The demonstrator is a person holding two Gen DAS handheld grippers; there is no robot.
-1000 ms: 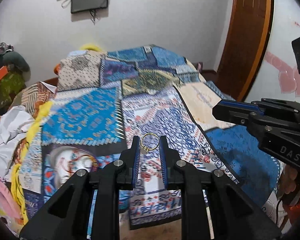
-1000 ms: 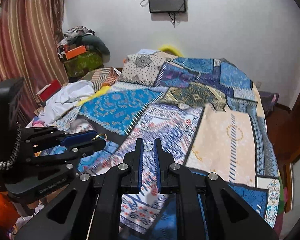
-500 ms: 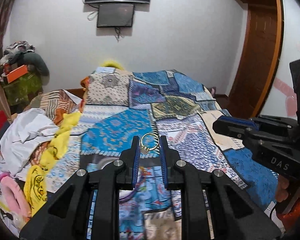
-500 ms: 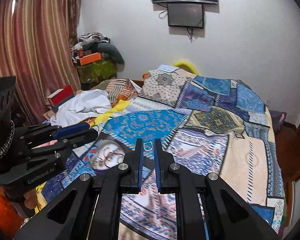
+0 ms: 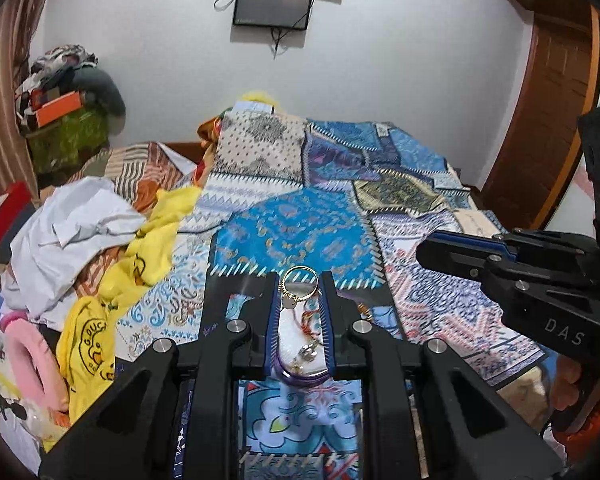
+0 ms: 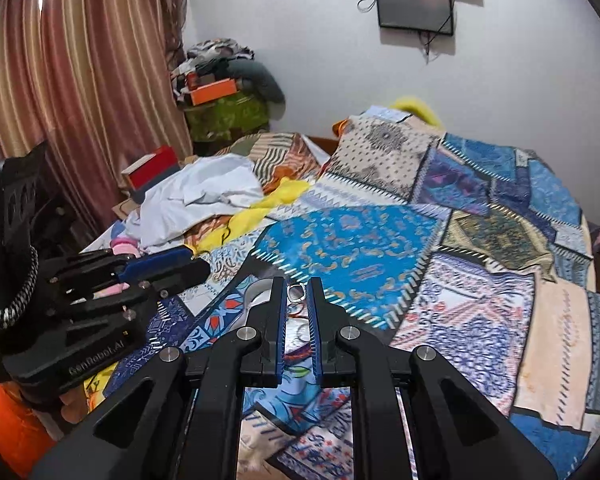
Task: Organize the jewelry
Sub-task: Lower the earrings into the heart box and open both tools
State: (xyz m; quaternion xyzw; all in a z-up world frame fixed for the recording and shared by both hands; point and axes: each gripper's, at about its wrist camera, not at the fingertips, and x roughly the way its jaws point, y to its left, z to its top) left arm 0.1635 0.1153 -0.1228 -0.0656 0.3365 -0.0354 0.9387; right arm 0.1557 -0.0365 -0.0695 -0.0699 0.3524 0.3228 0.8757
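Fingers [image 5: 274, 320] of the left gripper [image 5: 299, 284]: pinching a gold ring [image 5: 299, 285] at the tips, band upright between the blue pads, small pale stone at its lower left. Fingers [image 6: 278, 320] of the right gripper [image 6: 297, 292]: pinching a small silver ring [image 6: 297, 292] at the tips; detail too small to resolve.

Both grippers are held above the near part of a bed covered by a patchwork bedspread [image 5: 300, 236] in blue and cream prints. Seen between the left fingers, directly below them: a white dish with a purple rim [image 5: 300, 376] lying on the bedspread, holding a silver bead-like piece and a reddish cord. The same dish [image 6: 256, 294] shows just left of the right gripper's tips.

Right gripper body [image 5: 540, 280] appears at the right of the left wrist view; left gripper body [image 6: 100, 292] at the left of the right wrist view.

Left of the bedspread: white cloth [image 5: 68, 236], yellow garment [image 5: 140, 256], pink ring-shaped item [image 5: 32, 348]. Far wall: mounted screen [image 5: 274, 4].
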